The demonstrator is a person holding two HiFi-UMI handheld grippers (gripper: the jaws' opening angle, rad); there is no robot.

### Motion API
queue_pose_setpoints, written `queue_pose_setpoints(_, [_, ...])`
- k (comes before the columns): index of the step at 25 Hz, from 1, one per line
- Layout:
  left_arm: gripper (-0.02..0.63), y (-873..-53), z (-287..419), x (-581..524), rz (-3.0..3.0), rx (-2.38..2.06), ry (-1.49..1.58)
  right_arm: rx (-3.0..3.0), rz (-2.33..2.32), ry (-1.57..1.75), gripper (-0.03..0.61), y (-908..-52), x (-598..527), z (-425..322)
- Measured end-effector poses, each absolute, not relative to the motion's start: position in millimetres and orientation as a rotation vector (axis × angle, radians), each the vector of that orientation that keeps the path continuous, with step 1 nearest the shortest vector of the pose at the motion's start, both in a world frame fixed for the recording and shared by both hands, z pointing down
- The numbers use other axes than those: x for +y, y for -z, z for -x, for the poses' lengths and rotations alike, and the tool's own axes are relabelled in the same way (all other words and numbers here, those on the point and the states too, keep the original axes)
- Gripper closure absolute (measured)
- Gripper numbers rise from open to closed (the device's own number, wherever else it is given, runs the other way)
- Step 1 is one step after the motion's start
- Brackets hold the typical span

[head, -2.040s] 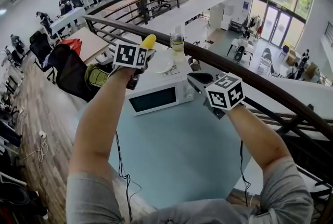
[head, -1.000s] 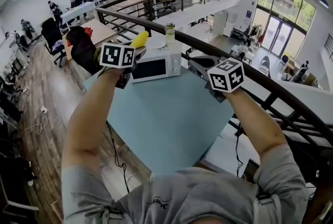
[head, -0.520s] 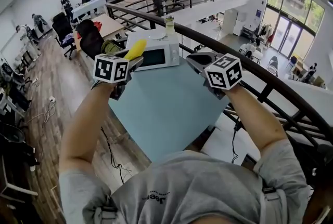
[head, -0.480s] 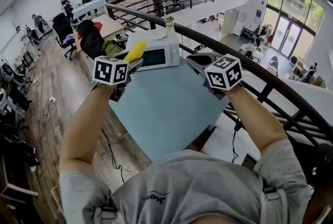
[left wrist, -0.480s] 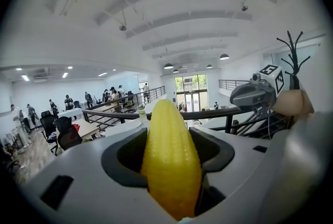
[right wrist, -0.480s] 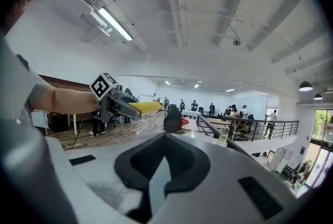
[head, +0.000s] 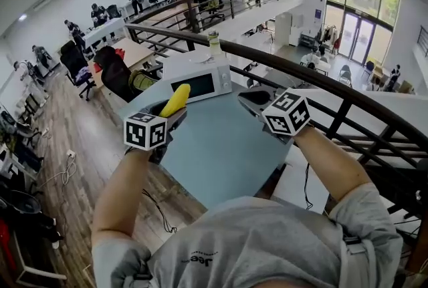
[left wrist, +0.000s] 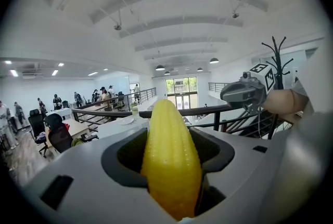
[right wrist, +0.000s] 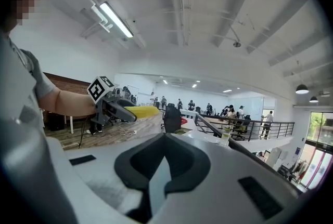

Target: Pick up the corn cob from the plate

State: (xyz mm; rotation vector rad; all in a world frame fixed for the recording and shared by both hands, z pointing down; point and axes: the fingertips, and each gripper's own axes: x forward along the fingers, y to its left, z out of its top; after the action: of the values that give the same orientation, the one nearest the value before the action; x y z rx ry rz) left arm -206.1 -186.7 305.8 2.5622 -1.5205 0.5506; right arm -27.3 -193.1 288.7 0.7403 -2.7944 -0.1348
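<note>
– Left tool was gripping the long yellow corn cob, wasn't it?

– It was. In the left gripper view the cob filled the gap between the jaws, which stood fairly wide around it. Its rounded tip stuck out well past the tool's front and was tilted upward.

– So where was the round white plate?

– Far ahead of the left tool and a little to its left, on top of the white box-shaped microwave oven, near a clear bottle. It was small in that view, so I could not tell what lay on it. The corn cob was well apart from it, held in the air over the pale blue-green worktop.

– And the other one?

– The right tool was held off to the right of the left tool, well apart from it, over the same worktop. Its own view showed the jaws drawn together with nothing between them.

– Could either tool see the other?

– Both could. From the right tool, the left tool and its yellow cob showed off to the left, the cob pointing forward. From the left tool, the right one showed up and to the right.

– What was beyond them?

– A dark metal railing curved past, beyond the right tool and behind the microwave oven.
</note>
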Motion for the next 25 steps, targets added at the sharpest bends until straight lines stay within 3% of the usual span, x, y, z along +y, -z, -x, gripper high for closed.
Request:
queue_pose_setpoints(13, [0.348,-366.3,287.1,-129.2,-2.674,-1.324,-0.605,-2.795,-0.807,-0.022,0.563,-335.6,-150.0,128.7])
queue_pose_setpoints(25, [0.348,-449.8,272.9,-81.2,-2.503,-1.300,-0.461,-2.743,-0.765,-0.280,0.563,-421.4,-116.4,94.0])
